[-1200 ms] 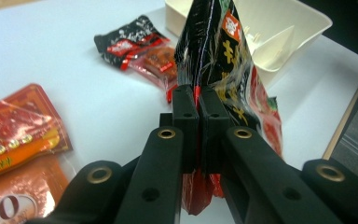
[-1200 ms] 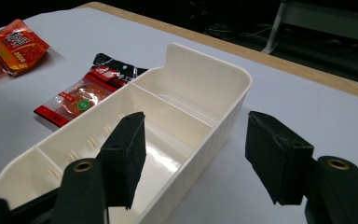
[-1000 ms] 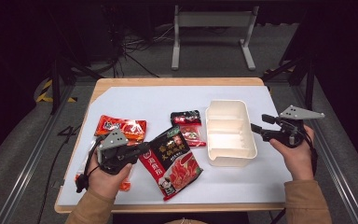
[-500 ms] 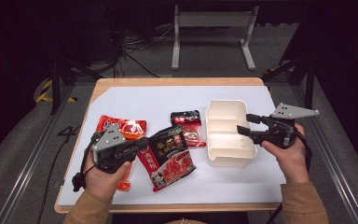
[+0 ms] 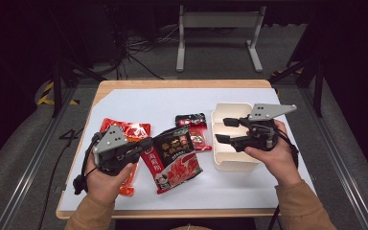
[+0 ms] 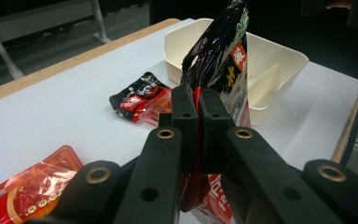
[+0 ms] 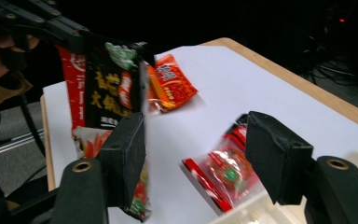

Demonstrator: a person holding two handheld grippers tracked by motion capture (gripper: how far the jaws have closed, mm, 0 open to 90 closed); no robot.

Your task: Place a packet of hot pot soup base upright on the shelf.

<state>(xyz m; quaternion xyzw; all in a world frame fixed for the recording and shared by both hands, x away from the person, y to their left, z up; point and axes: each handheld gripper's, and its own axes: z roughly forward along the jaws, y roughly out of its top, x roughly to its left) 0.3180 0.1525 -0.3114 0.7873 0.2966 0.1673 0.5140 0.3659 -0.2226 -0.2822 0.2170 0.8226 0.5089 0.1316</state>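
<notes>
My left gripper (image 5: 145, 144) is shut on the left edge of a large black-and-red food packet (image 5: 175, 158), held just off the white mat. In the left gripper view the jaws (image 6: 198, 105) pinch that packet (image 6: 223, 60), which stands upright in front of the cream box (image 6: 284, 65). My right gripper (image 5: 222, 130) is open above the cream divided box (image 5: 235, 165), pointing left toward the packet. From the right gripper view, the pads (image 7: 126, 149) stand wide apart with nothing between them. The held packet (image 7: 107, 98) hangs ahead at the left.
A small black-and-red sachet (image 5: 194, 130) lies beside the box's left wall. A red-orange packet (image 5: 127, 130) lies at the left, partly under my left hand. The white mat (image 5: 163, 103) covers the wooden table (image 5: 172, 84); dark floor and metal frames surround it.
My right gripper has moved left and up, from beside the box to over it. The left gripper has lifted the large packet slightly and turned it toward the box.
</notes>
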